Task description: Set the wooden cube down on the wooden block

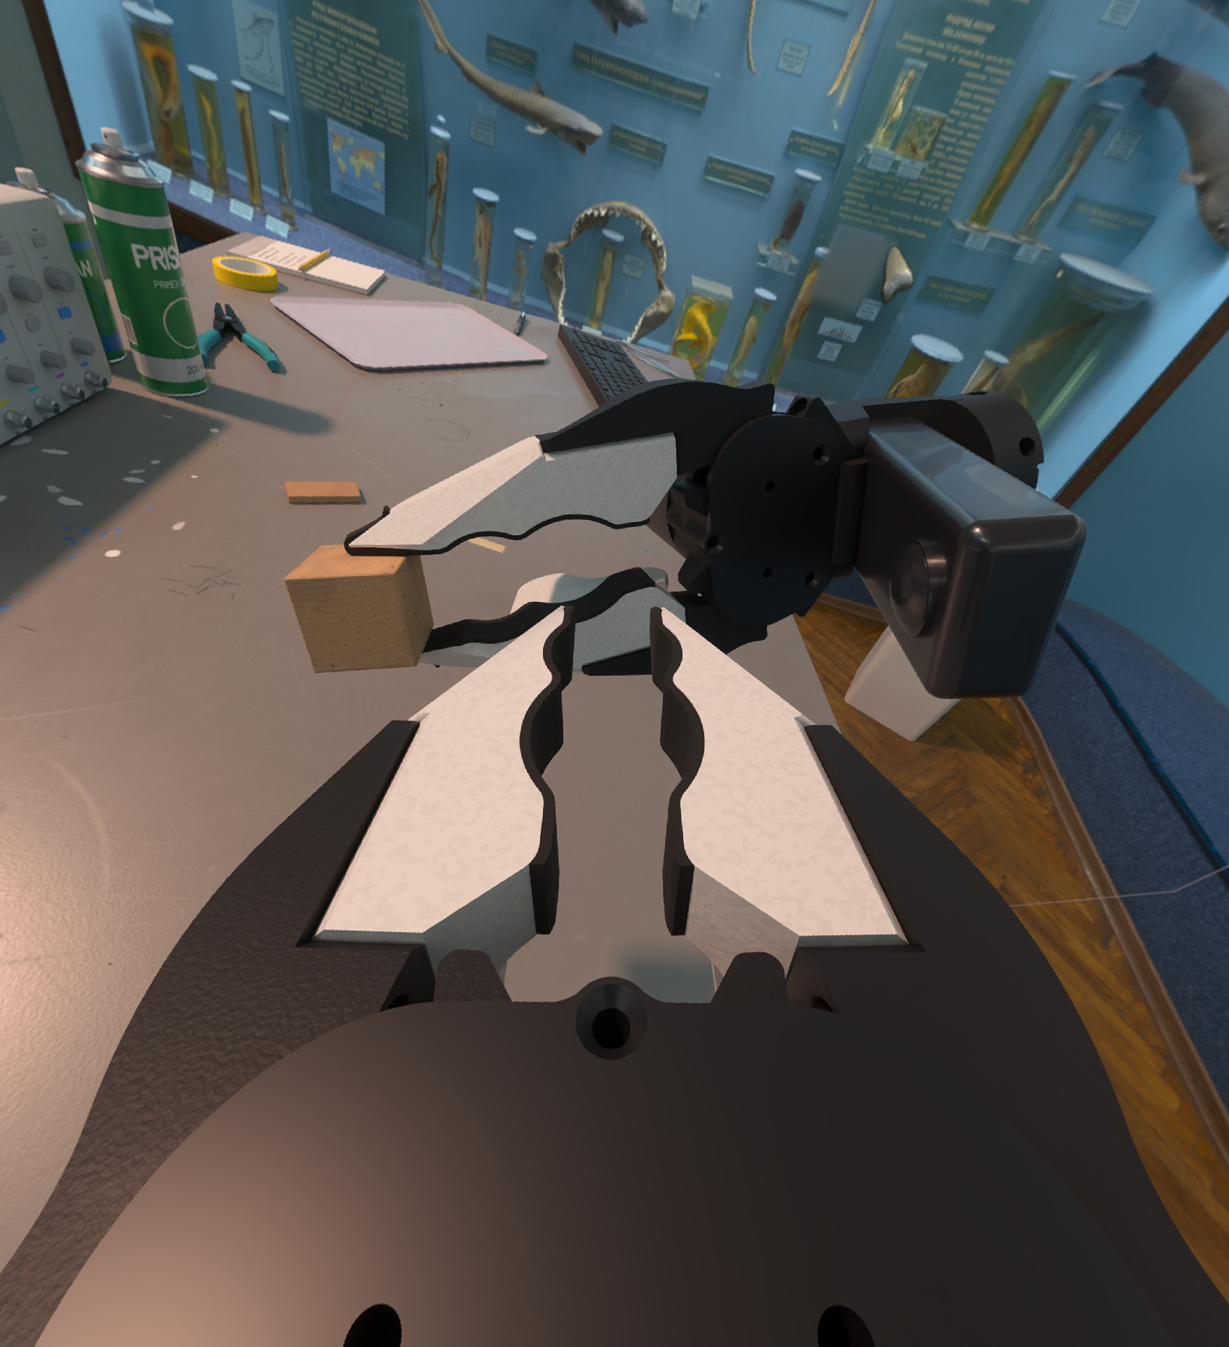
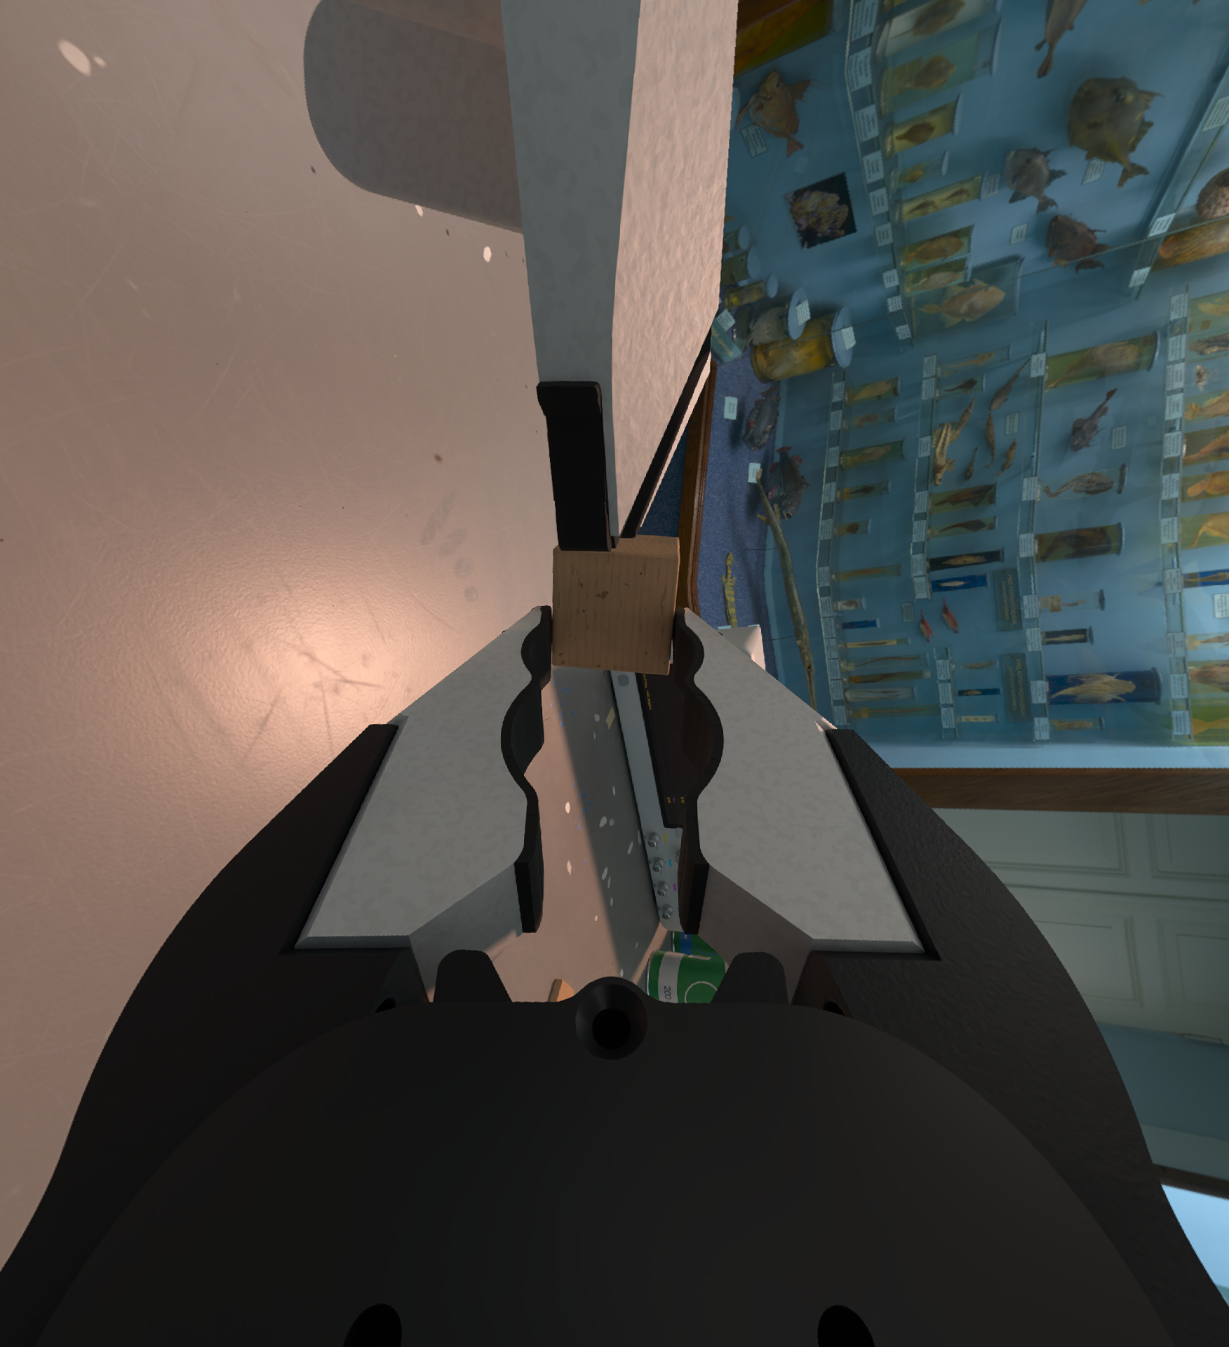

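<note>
My right gripper [image 2: 611,634] is shut on the wooden cube [image 2: 611,608], gripping it at the fingertips. In the left wrist view the right gripper [image 1: 400,598] reaches in from the right, rolled on its side, and holds the cube [image 1: 360,608] above the grey table. The flat wooden block [image 1: 324,492] lies on the table a little beyond the cube. My left gripper [image 1: 610,627] is open and empty, its tips just below the right gripper's lower finger. One left finger [image 2: 597,219] shows in the right wrist view, ending close to the cube; I cannot tell if it touches.
A grey instrument with knobs [image 1: 7,321], a green spray can [image 1: 149,270], pliers [image 1: 240,339], yellow tape [image 1: 245,273] and a pink mat [image 1: 407,332] stand at the far left and back. A keyboard [image 1: 601,361] lies near the table's right edge [image 1: 816,656].
</note>
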